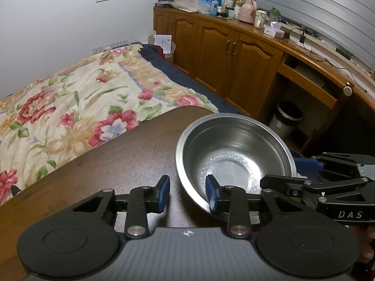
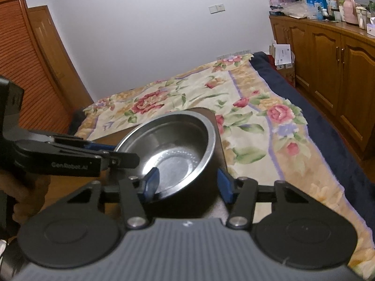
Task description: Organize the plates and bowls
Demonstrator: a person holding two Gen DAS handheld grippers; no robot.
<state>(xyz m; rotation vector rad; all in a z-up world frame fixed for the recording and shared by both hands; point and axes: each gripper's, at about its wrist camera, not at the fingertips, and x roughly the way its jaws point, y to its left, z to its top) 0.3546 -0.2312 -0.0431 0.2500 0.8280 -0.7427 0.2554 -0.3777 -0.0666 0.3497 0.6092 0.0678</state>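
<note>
A deep steel bowl (image 1: 234,149) (image 2: 173,140) stands empty at the far corner of a dark wooden table (image 1: 105,164) (image 2: 110,138). My left gripper (image 1: 187,192) (image 2: 117,152) straddles the bowl's near-left rim: one blue pad is inside against the wall, the other stands outside with a gap to the rim. My right gripper (image 2: 188,183) (image 1: 293,172) straddles the opposite rim, left pad inside the bowl, right pad beside the outer wall, with a wide span between them. No plates are in view.
A bed with a floral quilt (image 1: 70,107) (image 2: 211,98) lies just beyond the table's edge. Wooden cabinets (image 1: 222,53) with a cluttered top run along the right. A waste bin (image 1: 284,119) stands under the desk. A hand (image 2: 23,187) holds the left gripper.
</note>
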